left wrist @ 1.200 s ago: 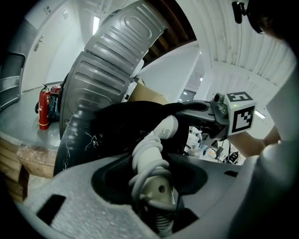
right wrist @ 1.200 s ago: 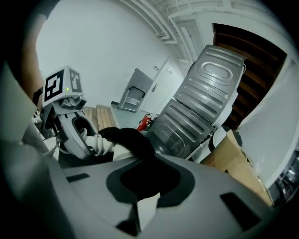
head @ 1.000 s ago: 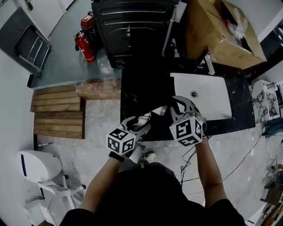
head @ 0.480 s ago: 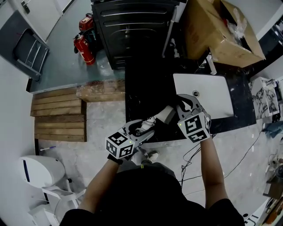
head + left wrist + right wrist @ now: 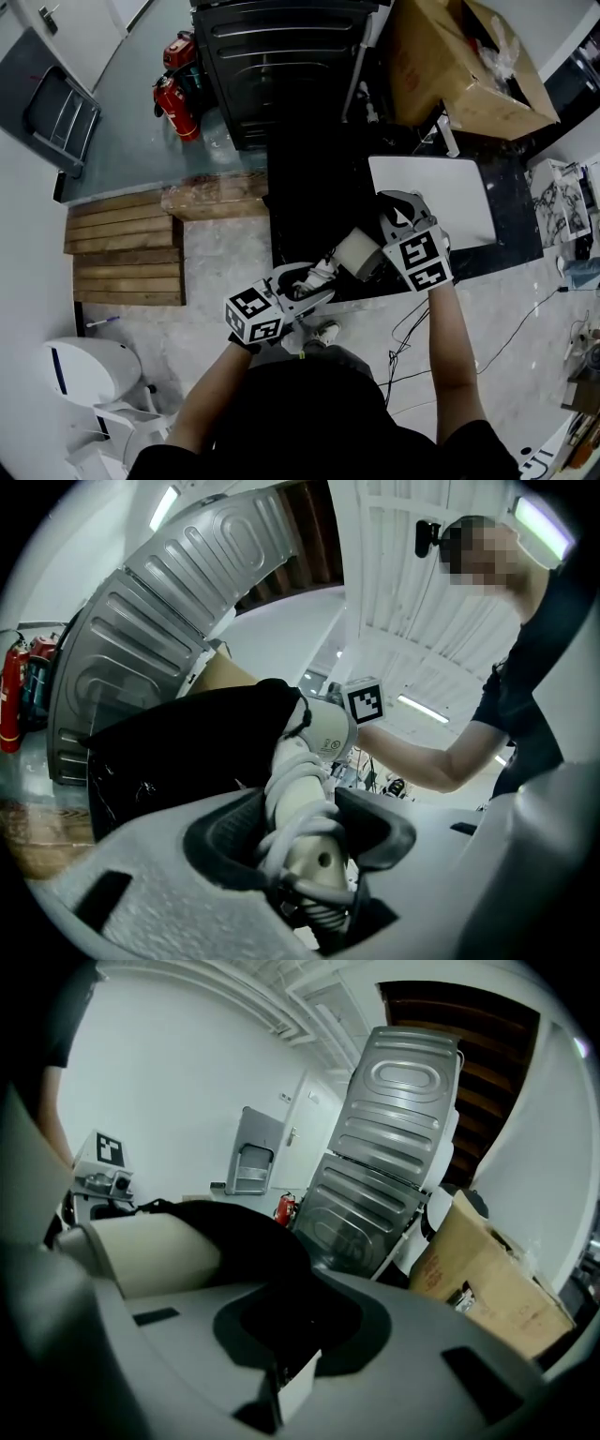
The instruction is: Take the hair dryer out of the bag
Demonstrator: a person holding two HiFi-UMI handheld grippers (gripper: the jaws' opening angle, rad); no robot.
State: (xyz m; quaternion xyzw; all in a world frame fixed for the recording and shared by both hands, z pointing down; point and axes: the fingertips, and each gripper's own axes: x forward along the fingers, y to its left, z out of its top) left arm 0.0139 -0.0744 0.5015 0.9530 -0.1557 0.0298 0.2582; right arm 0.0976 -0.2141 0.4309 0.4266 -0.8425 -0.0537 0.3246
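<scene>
A cream hair dryer point(image 5: 354, 251) with its white cord wound round the handle sticks out of a black bag point(image 5: 178, 752). My left gripper point(image 5: 314, 281) is shut on the cord-wrapped handle point(image 5: 302, 803), near the front edge of the black counter point(image 5: 309, 187). In the left gripper view the dryer's round head point(image 5: 326, 728) is at the bag's mouth. My right gripper point(image 5: 396, 214) is to the right of the dryer, with its jaws shut on a fold of the black bag point(image 5: 234, 1232). The dryer's barrel point(image 5: 150, 1252) lies to their left.
A white basin point(image 5: 436, 192) is set in the counter beside my right gripper. A black appliance point(image 5: 281, 56) and a cardboard box point(image 5: 469, 66) stand behind. Red fire extinguishers point(image 5: 173, 94), wooden pallets point(image 5: 122, 248) and floor cables point(image 5: 412, 323) are around.
My left gripper has drawn back towards the person with the handle. More of the cream barrel now shows outside the bag. The right gripper has shifted slightly right.
</scene>
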